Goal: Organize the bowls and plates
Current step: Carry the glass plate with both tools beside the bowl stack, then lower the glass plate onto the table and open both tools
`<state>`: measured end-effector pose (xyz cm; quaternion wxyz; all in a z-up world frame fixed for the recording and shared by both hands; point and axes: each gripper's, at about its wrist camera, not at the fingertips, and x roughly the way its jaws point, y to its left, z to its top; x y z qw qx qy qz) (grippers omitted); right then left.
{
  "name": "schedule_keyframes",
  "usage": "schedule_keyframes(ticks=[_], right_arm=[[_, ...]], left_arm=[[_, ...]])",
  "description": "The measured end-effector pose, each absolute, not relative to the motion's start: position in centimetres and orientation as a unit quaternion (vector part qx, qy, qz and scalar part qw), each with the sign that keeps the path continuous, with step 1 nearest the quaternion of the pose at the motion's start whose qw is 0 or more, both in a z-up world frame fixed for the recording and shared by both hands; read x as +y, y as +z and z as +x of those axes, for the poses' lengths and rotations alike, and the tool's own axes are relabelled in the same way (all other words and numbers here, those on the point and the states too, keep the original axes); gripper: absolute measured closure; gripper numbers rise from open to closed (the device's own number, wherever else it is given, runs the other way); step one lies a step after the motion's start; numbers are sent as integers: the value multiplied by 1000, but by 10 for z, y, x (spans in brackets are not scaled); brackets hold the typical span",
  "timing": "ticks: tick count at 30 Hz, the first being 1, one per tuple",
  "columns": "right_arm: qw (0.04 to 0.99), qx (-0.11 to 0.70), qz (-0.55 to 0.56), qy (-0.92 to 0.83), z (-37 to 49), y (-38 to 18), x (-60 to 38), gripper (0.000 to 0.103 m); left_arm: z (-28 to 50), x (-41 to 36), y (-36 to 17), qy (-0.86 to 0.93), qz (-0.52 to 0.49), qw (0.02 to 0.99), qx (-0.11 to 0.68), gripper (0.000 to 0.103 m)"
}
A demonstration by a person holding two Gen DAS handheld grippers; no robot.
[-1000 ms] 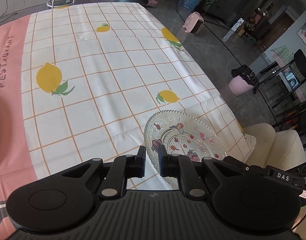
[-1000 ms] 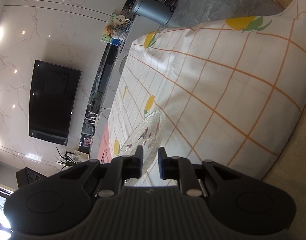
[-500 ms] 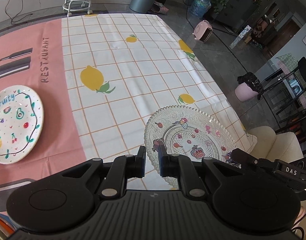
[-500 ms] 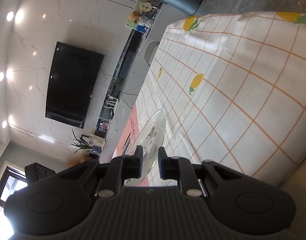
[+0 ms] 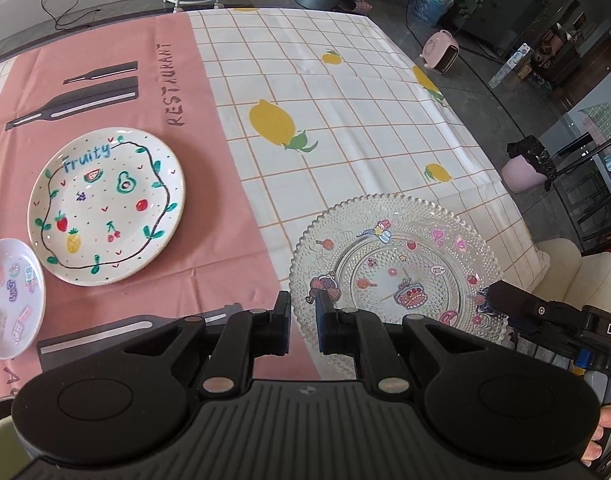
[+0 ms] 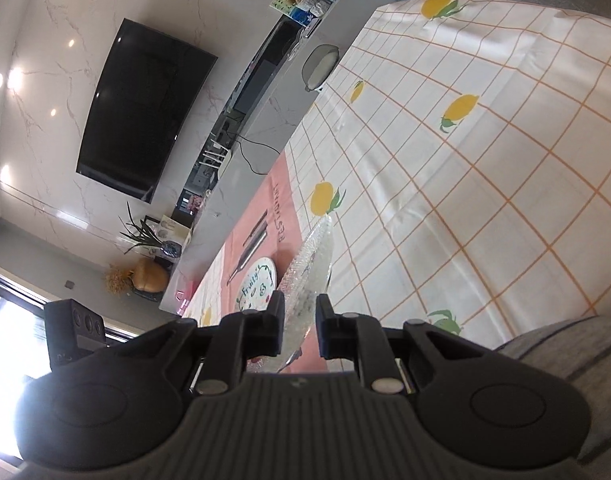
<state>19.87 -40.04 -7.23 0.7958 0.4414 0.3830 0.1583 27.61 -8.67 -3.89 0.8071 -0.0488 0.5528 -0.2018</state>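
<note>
Left wrist: "Fruity" plate, "RESTAURANT" tablecloth

The left tool is held with its fingers close together, gripping nothing. The right tool is closed on a plate rim.

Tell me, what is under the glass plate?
Through the glass plate, held at its edges by the left gripper and right gripper, the tablecloth shows. Whether the plate touches it cannot be seen.
</note>
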Motion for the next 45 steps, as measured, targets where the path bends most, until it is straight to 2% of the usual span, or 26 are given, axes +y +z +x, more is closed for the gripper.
schedule_keyframes(ticks=[20, 22, 24, 26, 32, 39, 45], right_arm=[[799, 445, 368, 168, 208, -81, -344, 88], [799, 448, 363, 169, 207, -82, -340, 88], [790, 460, 360, 186, 206, -82, -334, 89], [787, 468, 353, 194, 205, -85, -324, 93], [810, 491, 283, 148, 208, -91, -304, 97], [820, 504, 236, 138, 208, -94, -296, 96], [834, 506, 184, 124, 205, -90, -287, 91]], left_arm=[[288, -59, -68, -183, -8, 766, 616, 90], [289, -57, -67, -208, -30, 758, 618, 95], [291, -58, -63, -237, -62, 741, 625, 95], [290, -68, -55, -225, -34, 757, 613, 95], [290, -80, -54, -205, -1, 769, 606, 95], [276, -69, -35, -161, 15, 807, 569, 94], [253, -61, -7, -146, 10, 842, 519, 93]])
